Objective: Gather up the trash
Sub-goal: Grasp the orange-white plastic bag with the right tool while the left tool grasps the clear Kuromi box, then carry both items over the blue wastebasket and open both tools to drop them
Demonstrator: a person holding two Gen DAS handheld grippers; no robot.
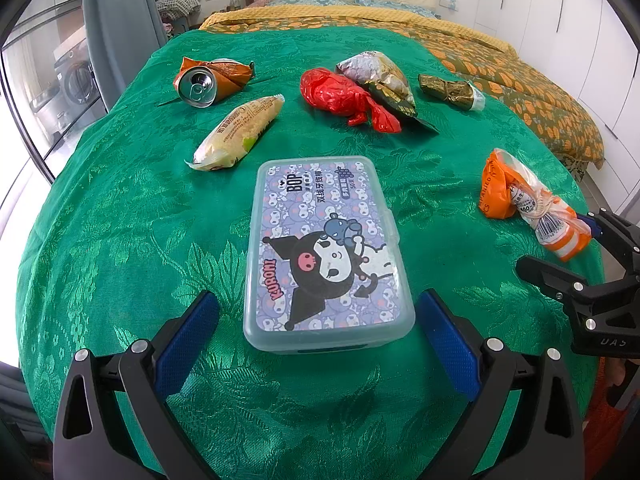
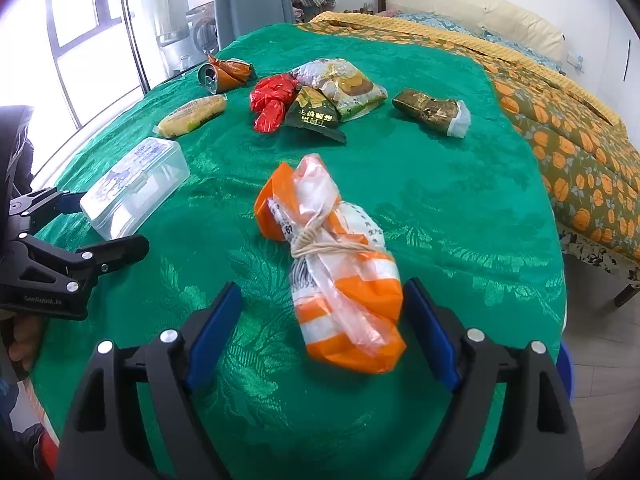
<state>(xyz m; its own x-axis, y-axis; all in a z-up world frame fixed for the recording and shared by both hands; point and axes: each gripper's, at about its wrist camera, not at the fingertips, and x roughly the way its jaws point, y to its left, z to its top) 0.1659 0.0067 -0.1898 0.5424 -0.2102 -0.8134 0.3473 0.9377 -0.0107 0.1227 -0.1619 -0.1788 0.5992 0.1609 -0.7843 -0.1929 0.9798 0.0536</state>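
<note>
My left gripper [image 1: 319,296] is open and straddles the near end of a clear plastic box [image 1: 320,248] with a cartoon lid, its blue pads [image 1: 188,340] apart from the box walls. The right gripper [image 2: 324,284] is open around a tied orange-and-white plastic bag [image 2: 340,272], which lies on the cloth; the right pad is close beside it, the left pad well off. Farther back lie a crushed can [image 1: 200,84], a yellow snack packet [image 1: 236,132], a red plastic bag [image 1: 340,96], crumpled foil wrappers [image 1: 380,76] and a dark gold-green wrapper [image 1: 452,90].
Everything rests on a table under a green patterned cloth [image 1: 120,240]. A bed with an orange-flowered cover [image 2: 580,168] runs along the right. Windows and a grey curtain [image 1: 120,20] stand at the left. A blue rim [image 2: 566,368] shows past the table's near right edge.
</note>
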